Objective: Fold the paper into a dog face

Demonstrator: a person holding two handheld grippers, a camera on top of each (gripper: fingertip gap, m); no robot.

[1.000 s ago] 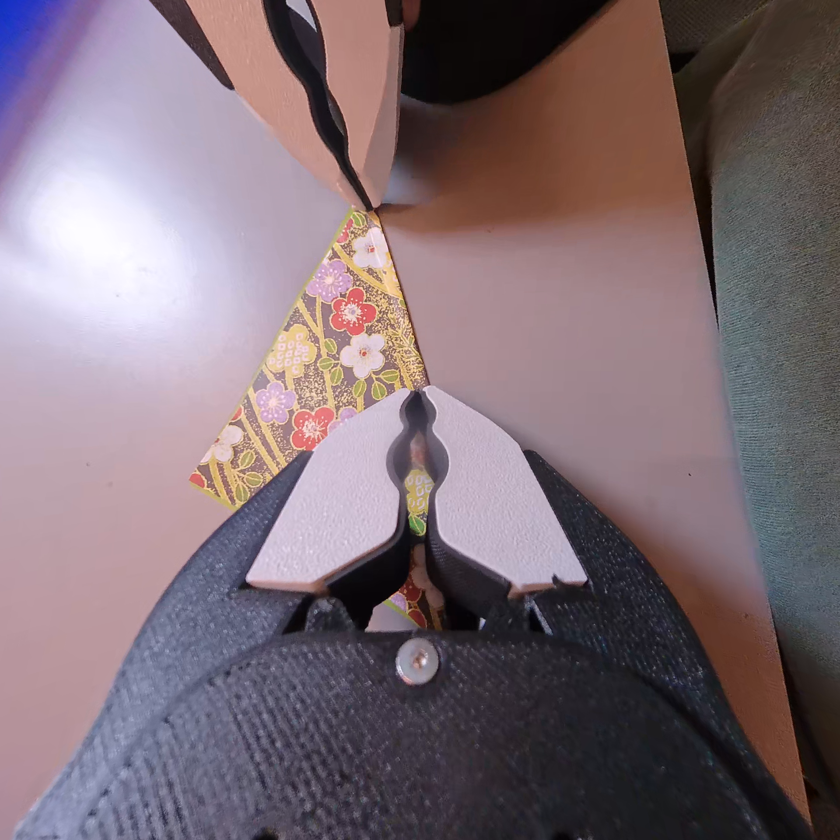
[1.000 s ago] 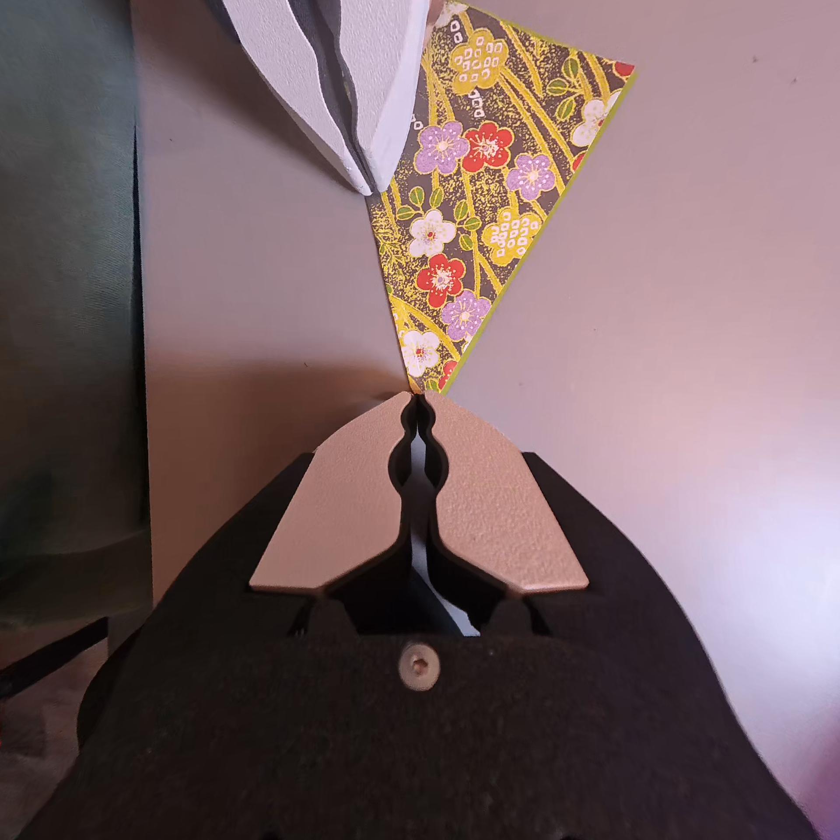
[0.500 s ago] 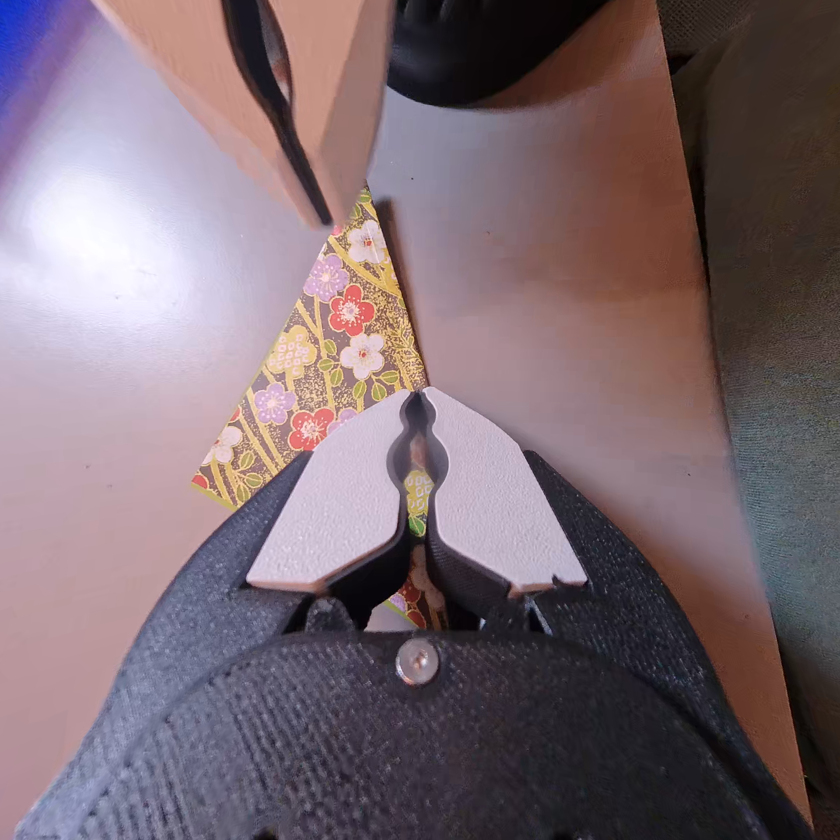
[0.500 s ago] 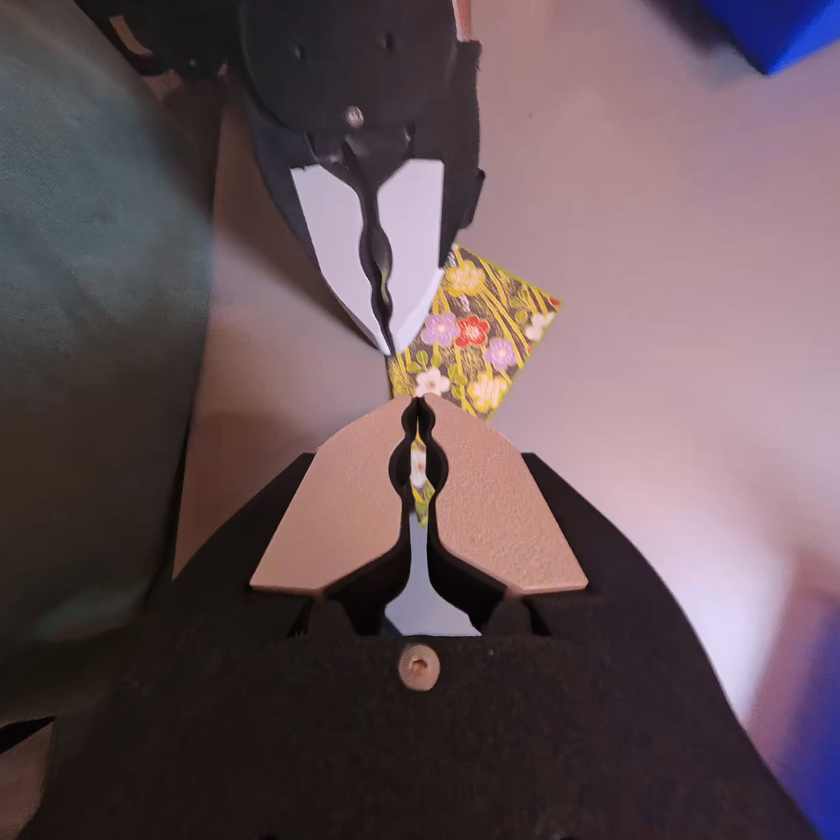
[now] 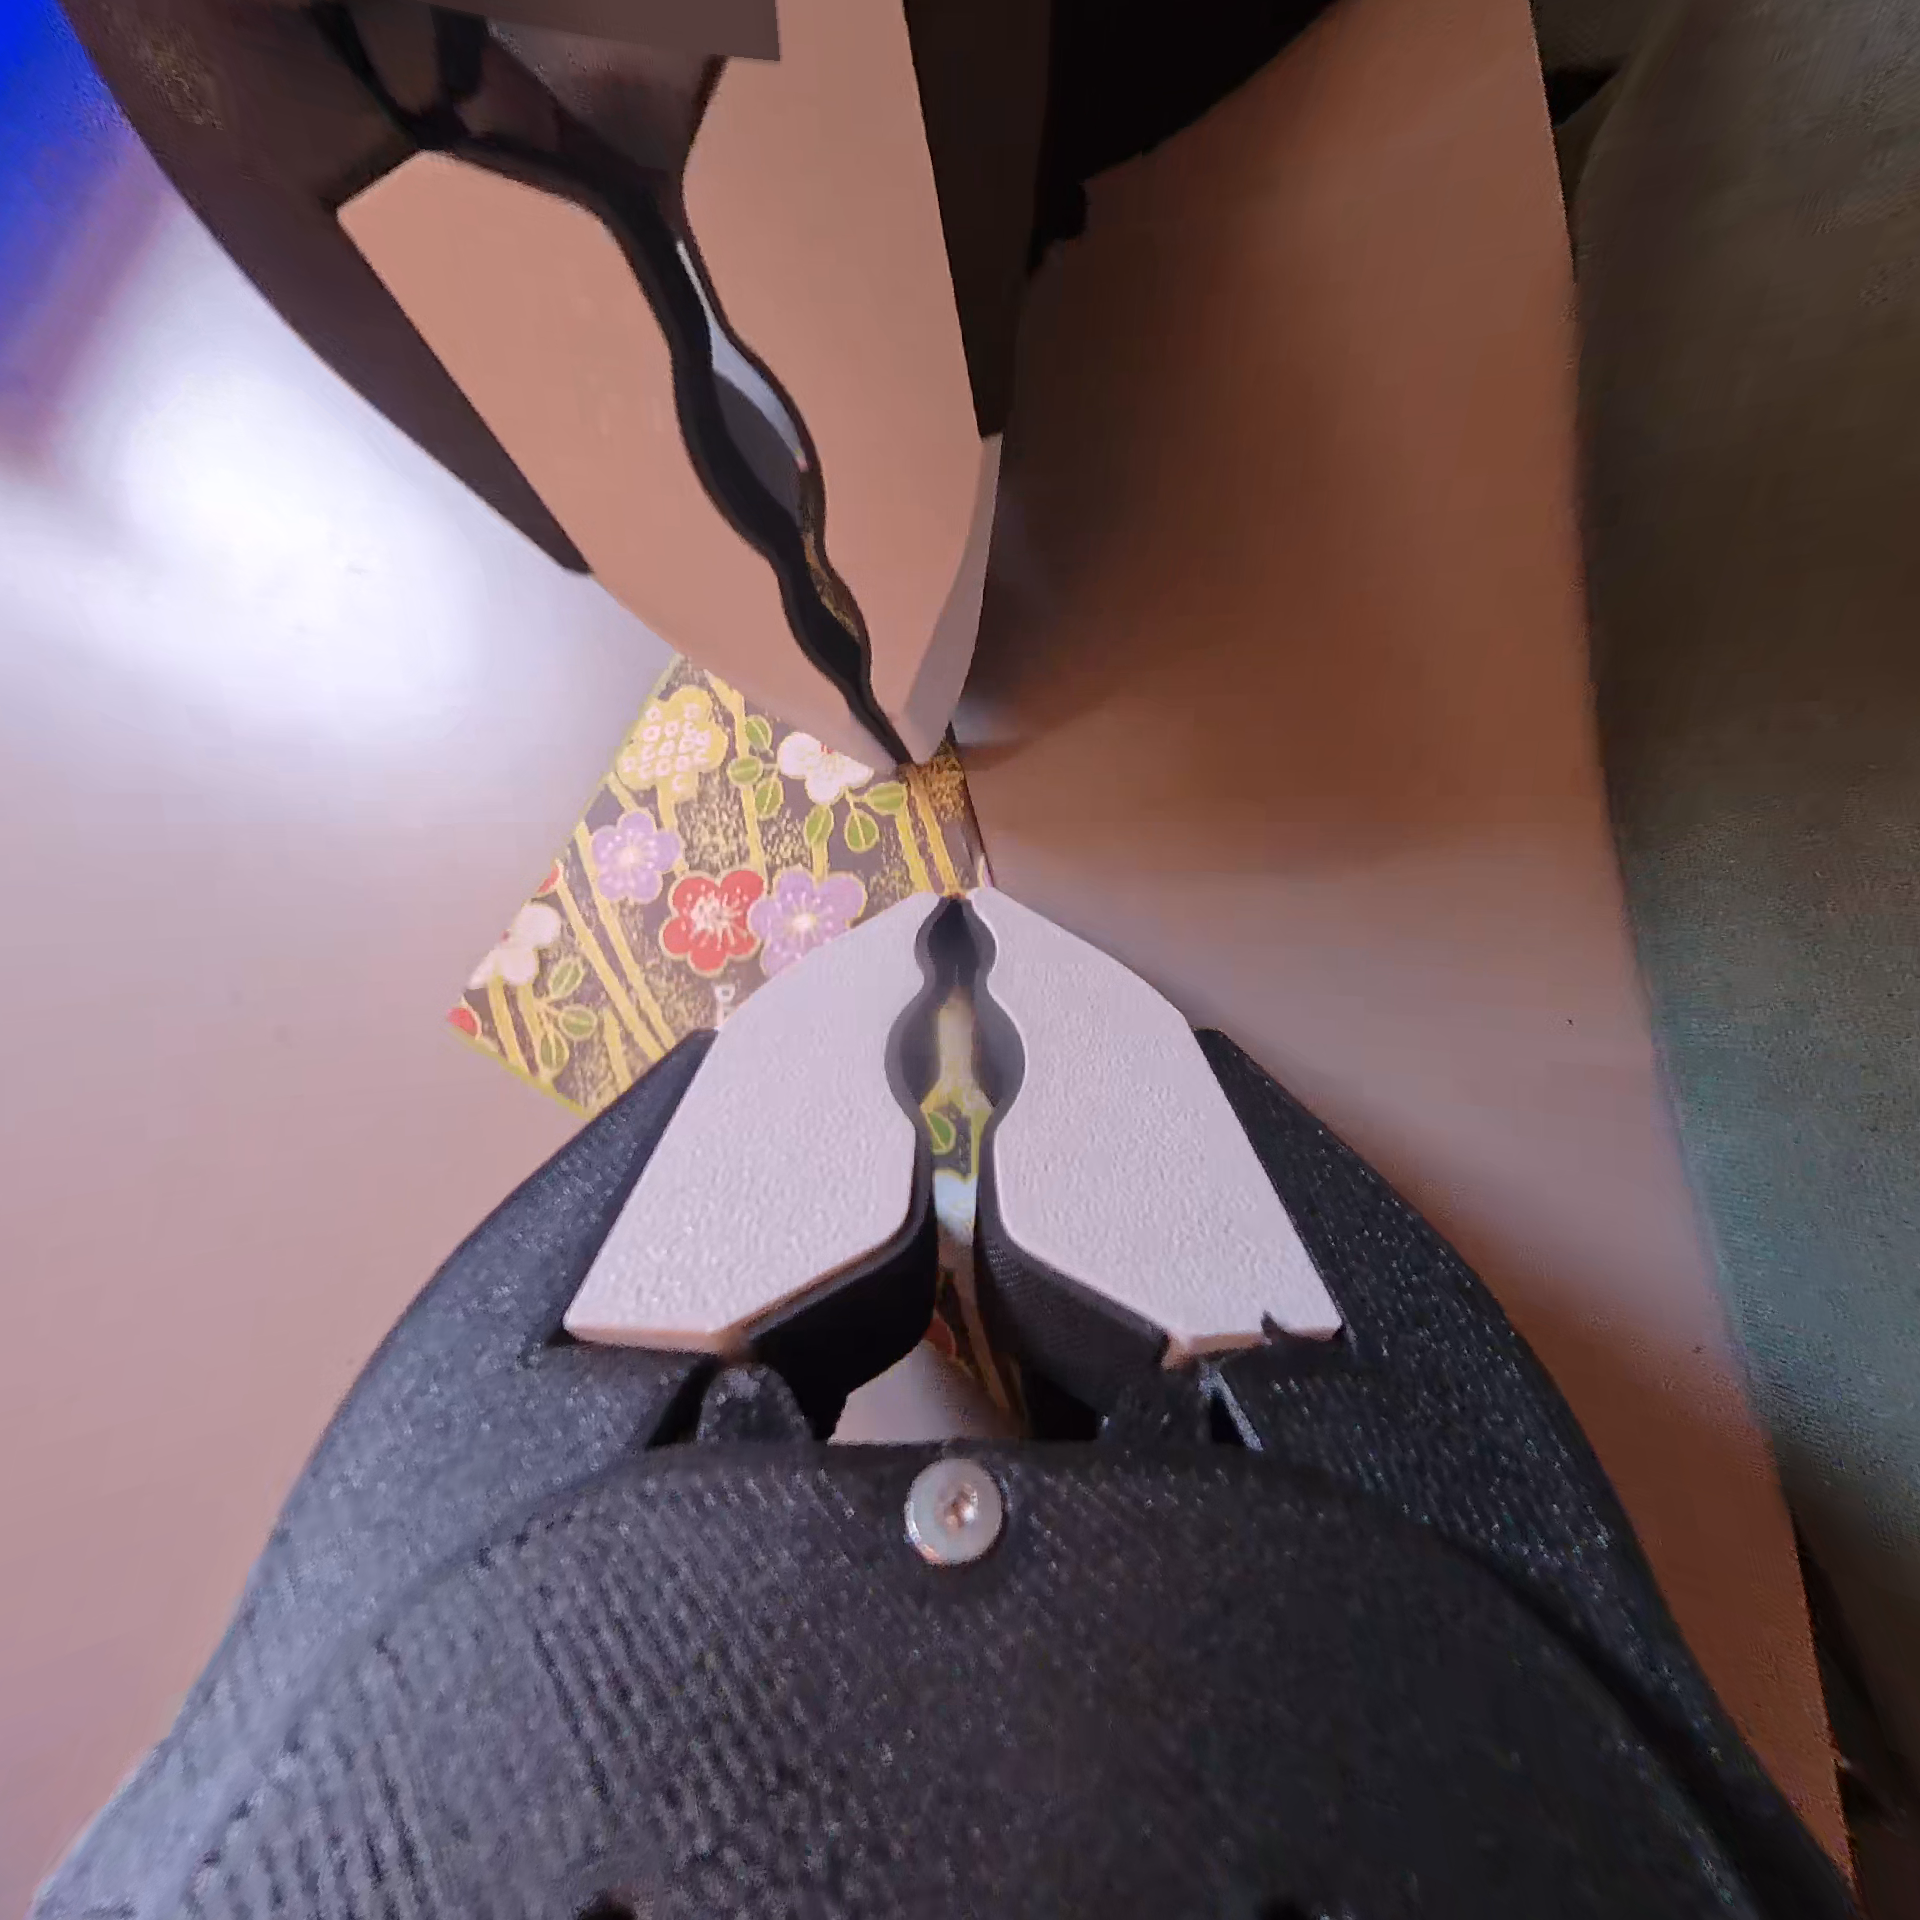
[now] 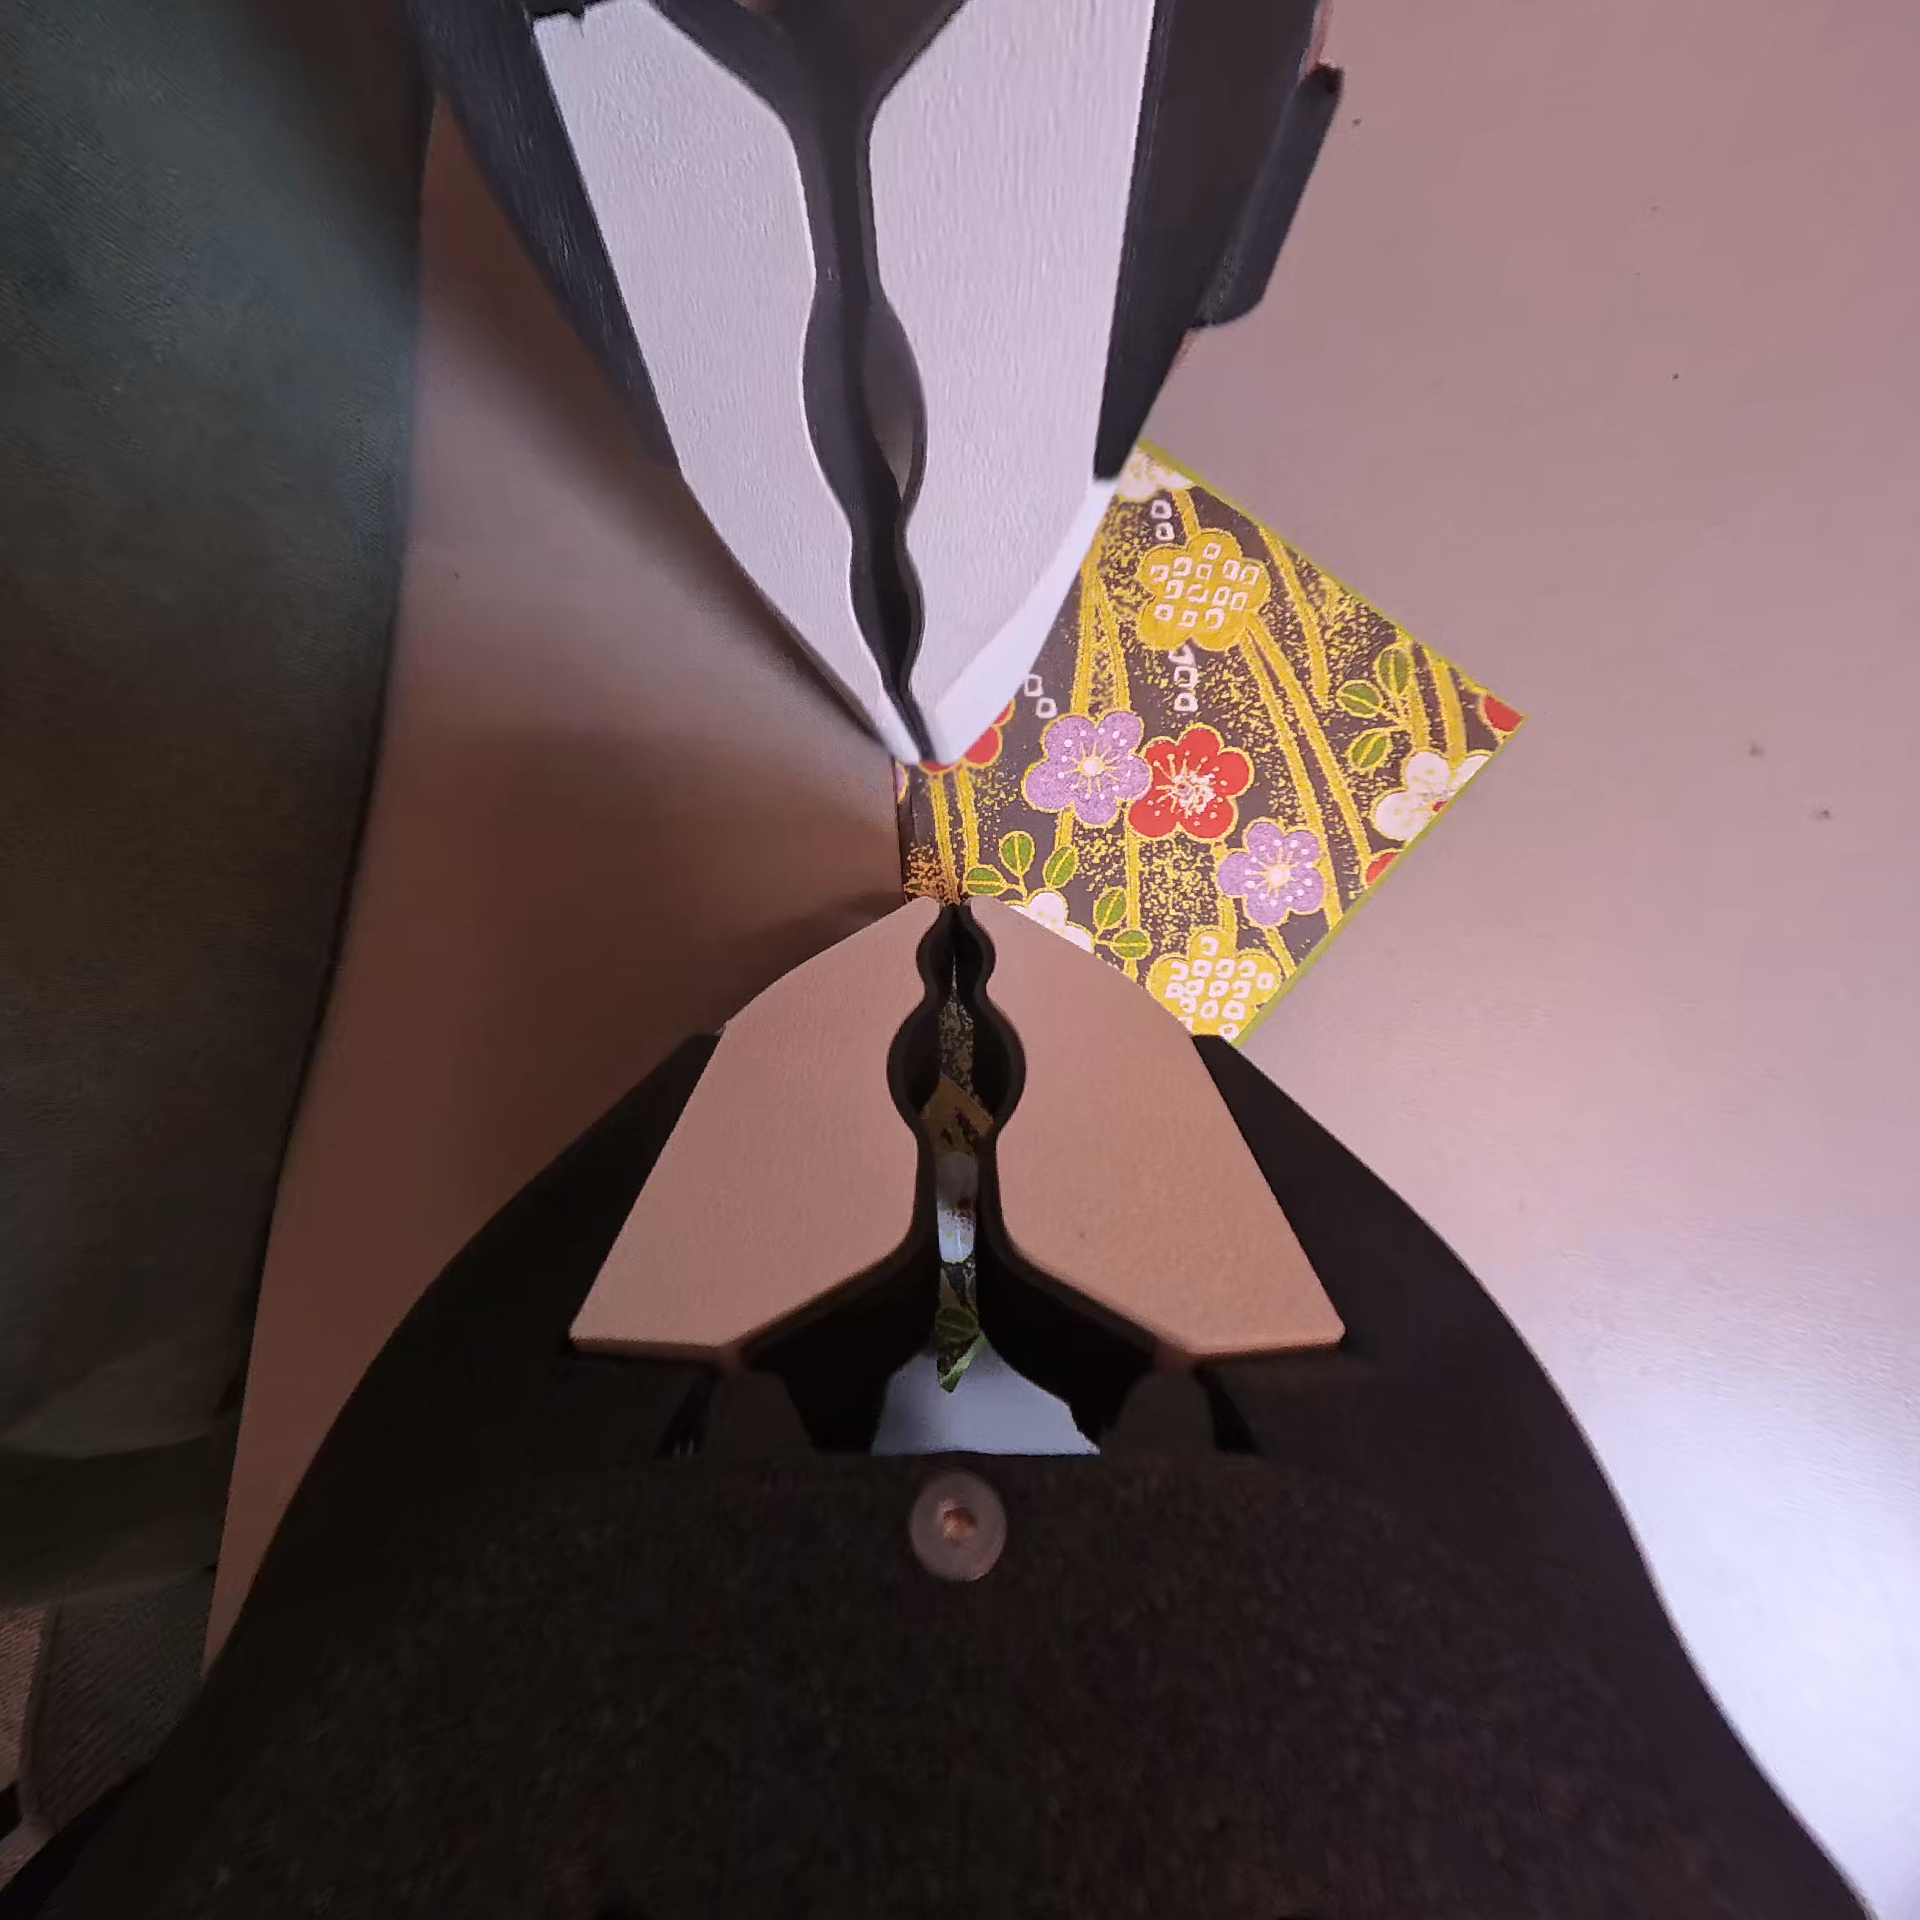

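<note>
Item: folded paper, dark with yellow stems and red, purple and white flowers, lying flat on a pale table near its edge. Left gripper, white fingers, closed on the paper's folded edge at 6 o'clock in the left wrist view. Right gripper, tan fingers, closed on the same edge, its tips facing the left gripper's from 12 o'clock. Green cloth beside the table.
</note>
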